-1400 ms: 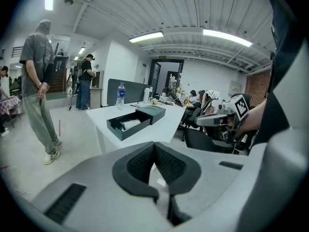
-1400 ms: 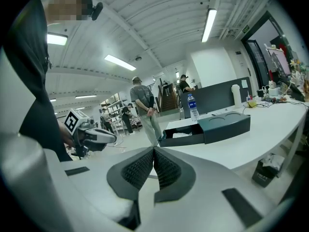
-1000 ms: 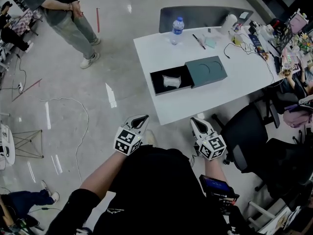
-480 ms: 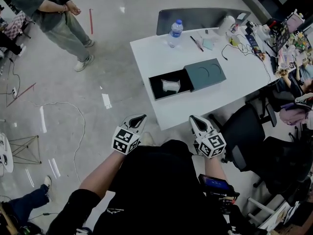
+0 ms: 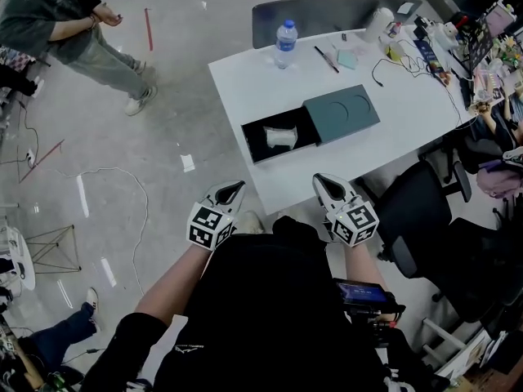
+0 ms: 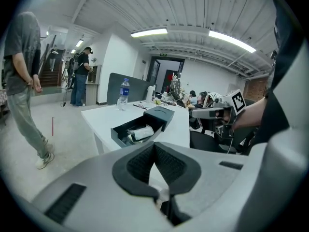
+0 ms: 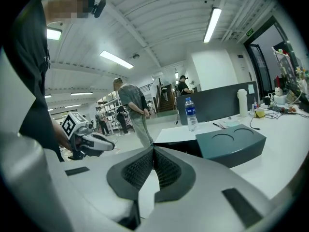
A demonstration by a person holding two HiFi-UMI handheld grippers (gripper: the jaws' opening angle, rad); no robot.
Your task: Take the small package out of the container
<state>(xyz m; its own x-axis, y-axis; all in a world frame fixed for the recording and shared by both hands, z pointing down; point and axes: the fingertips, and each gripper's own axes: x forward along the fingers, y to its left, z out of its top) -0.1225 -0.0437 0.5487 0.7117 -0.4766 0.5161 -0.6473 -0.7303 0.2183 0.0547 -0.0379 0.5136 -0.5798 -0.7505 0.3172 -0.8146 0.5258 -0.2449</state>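
Observation:
A dark box (image 5: 253,144) lies open on the white table (image 5: 245,88), its grey-green sleeve (image 5: 341,113) slid to the right. A small white package (image 5: 280,137) rests inside the open tray, also seen as a pale packet (image 6: 141,132) in the left gripper view. My left gripper (image 5: 232,193) is shut and empty, held near the table's front edge, short of the box. My right gripper (image 5: 325,188) is shut too, empty, at the front edge right of the tray. The sleeve (image 7: 231,144) shows close ahead in the right gripper view.
A water bottle (image 5: 284,43), pens, cables and desk clutter sit at the table's back. A grey partition (image 5: 319,13) stands behind it. A black office chair (image 5: 413,219) is at the right. A person (image 5: 61,31) stands at upper left; cables run over the floor.
The table and box have shifted slightly left and nearer in the head view. Both grippers have risen a little toward the table's front edge, still shut.

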